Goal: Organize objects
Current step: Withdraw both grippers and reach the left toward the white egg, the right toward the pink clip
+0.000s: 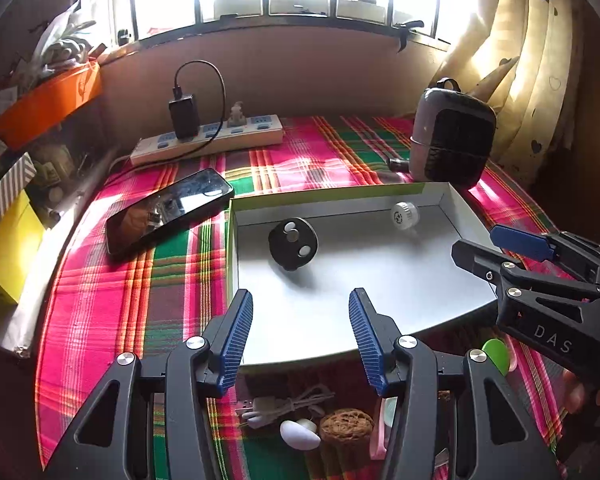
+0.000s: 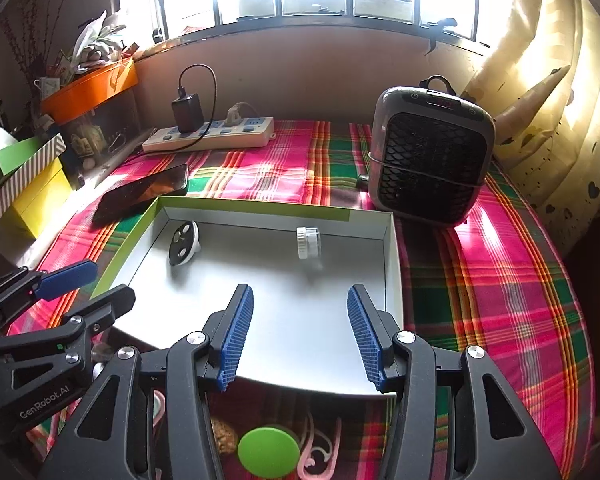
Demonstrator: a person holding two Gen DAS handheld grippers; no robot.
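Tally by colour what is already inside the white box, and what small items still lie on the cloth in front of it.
Inside the white box:
Black: 1, the black disc
White: 1, the white cap

On the cloth in front of it:
White: 2, the cable and the white pebble
Brown: 1, the walnut
Green: 1, the green disc
Pink: 1, the pink hook

Total: 7

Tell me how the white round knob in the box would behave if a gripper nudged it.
The white knob stands on its ribbed edge inside the box, so it would probably roll or topple. It looks small and likely light, so it may skid on the smooth floor.
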